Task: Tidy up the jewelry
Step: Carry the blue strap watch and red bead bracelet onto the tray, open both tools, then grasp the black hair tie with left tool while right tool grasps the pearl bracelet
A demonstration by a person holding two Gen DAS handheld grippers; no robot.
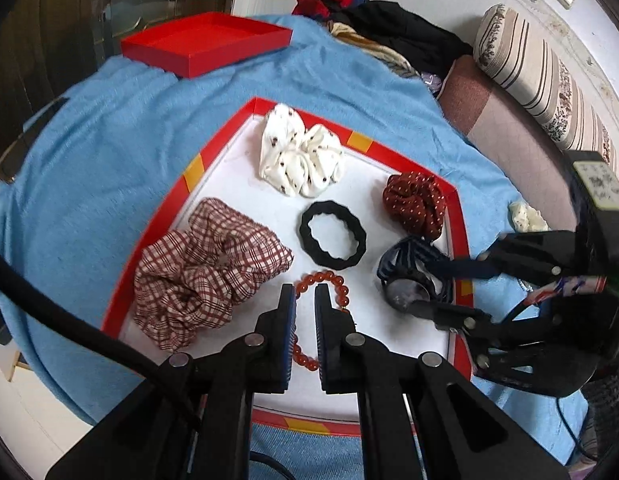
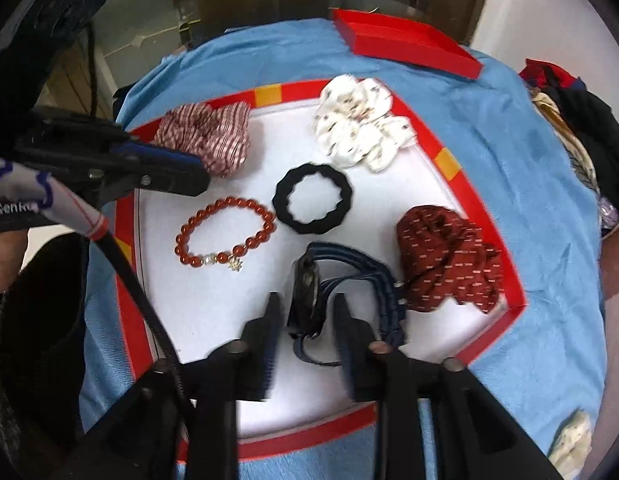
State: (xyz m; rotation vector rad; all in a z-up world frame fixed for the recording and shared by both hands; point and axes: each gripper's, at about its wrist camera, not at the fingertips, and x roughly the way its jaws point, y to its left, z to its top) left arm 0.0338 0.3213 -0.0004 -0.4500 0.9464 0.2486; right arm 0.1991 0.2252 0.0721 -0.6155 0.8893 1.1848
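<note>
Open right gripper straddles the limp corded pendant, best pinched at its stiff stone; left gripper open over the beads.

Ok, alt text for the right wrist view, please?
The open right gripper straddles a dark blue necklace on a red-rimmed white tray. Also on the tray: a red bead bracelet, a black hair tie and three scrunchies.

Soft even daylight, strong fisheye bending at edges, slight motion blur
</note>
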